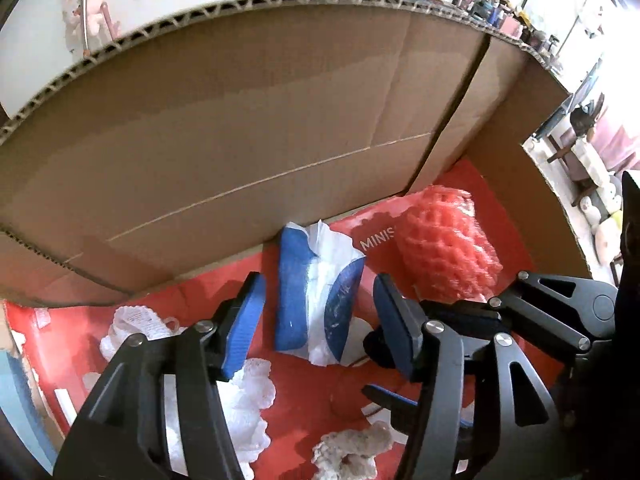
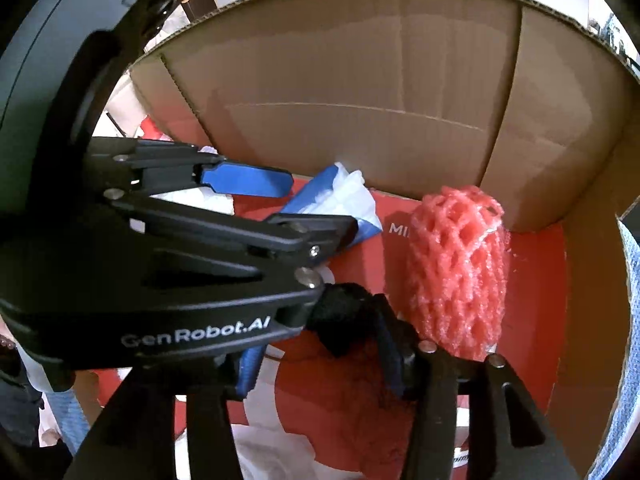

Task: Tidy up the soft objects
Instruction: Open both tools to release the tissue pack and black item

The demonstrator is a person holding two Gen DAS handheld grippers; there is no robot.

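i read "genrobot.ai" in white on the body of my left tool (image 2: 280, 216), seen from the right wrist view, and "minis", cut off, in white on the red sheet (image 1: 312, 392) lining the floor of the cardboard box (image 1: 240, 140). inside the box a blue and white tissue pack (image 1: 316, 292) lies against the back wall, a pink foam net (image 1: 448, 252) stands just beside it toward the corner, and white foam nets (image 1: 248, 400) lie nearer me. my left tool (image 1: 320, 320) hangs with its blue pads spread apart on either side of the tissue pack, not touching it. my right tool (image 2: 320, 340) is clamped on a black fuzzy thing (image 2: 344, 320) low in the box.
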